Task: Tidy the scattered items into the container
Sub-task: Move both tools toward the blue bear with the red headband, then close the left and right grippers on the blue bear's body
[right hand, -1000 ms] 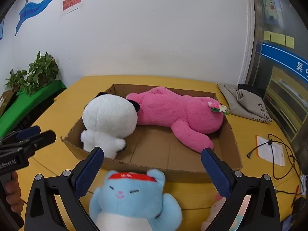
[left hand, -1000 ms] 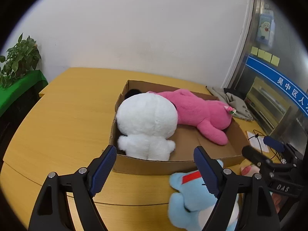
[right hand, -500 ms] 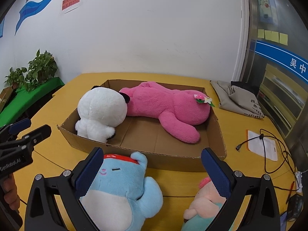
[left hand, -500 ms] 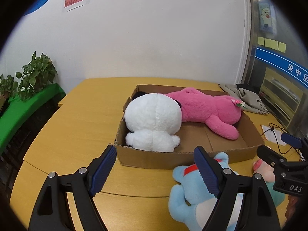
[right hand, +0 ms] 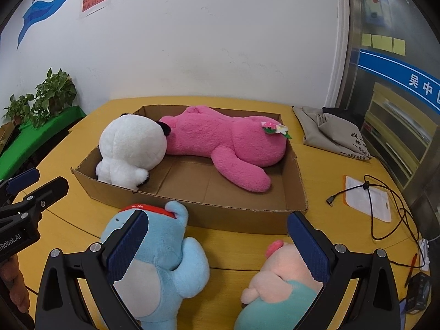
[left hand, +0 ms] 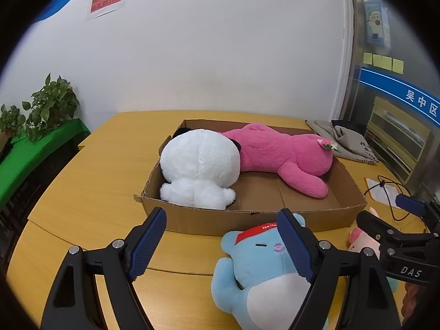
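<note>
A shallow cardboard box (left hand: 247,221) (right hand: 242,217) on the yellow table holds a white plush (left hand: 199,169) (right hand: 132,148) and a pink plush (left hand: 286,159) (right hand: 228,143). A light blue plush with a red headband (left hand: 264,266) (right hand: 162,264) lies on the table in front of the box. A pink and teal plush (right hand: 275,286) (left hand: 360,240) lies to its right. My left gripper (left hand: 222,244) is open and empty, its right finger over the blue plush. My right gripper (right hand: 217,247) is open and empty, between the two loose plushes.
A grey cloth bag (right hand: 332,132) lies at the table's back right. A cable and a card (right hand: 368,200) lie at the right. Potted plants (left hand: 46,107) stand on a green shelf at the left. A white wall is behind the table.
Both grippers have pulled back from the box and stayed open. The blue plush and the pink and teal plush now show more fully in front of the box.
</note>
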`<action>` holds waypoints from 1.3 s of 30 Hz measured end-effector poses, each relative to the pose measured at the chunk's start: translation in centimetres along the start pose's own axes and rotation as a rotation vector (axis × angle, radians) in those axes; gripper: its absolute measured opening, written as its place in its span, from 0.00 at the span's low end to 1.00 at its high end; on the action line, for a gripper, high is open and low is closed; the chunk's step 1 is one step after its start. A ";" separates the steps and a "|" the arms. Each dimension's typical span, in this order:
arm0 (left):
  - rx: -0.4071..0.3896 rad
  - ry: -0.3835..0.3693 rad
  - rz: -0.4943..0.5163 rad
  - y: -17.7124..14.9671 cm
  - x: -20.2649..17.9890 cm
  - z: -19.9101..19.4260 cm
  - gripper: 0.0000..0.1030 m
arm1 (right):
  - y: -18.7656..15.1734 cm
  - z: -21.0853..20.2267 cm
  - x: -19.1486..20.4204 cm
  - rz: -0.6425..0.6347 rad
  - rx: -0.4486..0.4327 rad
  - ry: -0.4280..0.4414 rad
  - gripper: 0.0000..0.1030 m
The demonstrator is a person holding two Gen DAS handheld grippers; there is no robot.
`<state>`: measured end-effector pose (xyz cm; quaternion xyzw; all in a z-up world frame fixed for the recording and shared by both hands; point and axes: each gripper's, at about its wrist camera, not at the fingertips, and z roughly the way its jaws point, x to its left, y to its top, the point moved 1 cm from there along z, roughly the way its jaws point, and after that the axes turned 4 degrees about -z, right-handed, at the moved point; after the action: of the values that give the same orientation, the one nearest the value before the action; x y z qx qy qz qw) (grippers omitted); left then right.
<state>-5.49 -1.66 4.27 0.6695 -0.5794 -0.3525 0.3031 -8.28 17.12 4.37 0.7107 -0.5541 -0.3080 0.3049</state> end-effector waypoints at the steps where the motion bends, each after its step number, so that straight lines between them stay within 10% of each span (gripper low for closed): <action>1: 0.003 -0.009 0.001 0.0 -0.1 0.0 0.80 | 0.0 -0.1 0.0 -0.001 -0.001 0.001 1.00; 39: 0.187 -0.136 -0.021 -2.3 1.9 3.0 0.80 | -1.7 0.3 0.6 -0.033 0.052 0.022 1.00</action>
<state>-6.51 -3.24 0.40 0.6753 -0.6221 -0.3445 0.1956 -7.38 16.84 2.76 0.7308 -0.5468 -0.2908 0.2872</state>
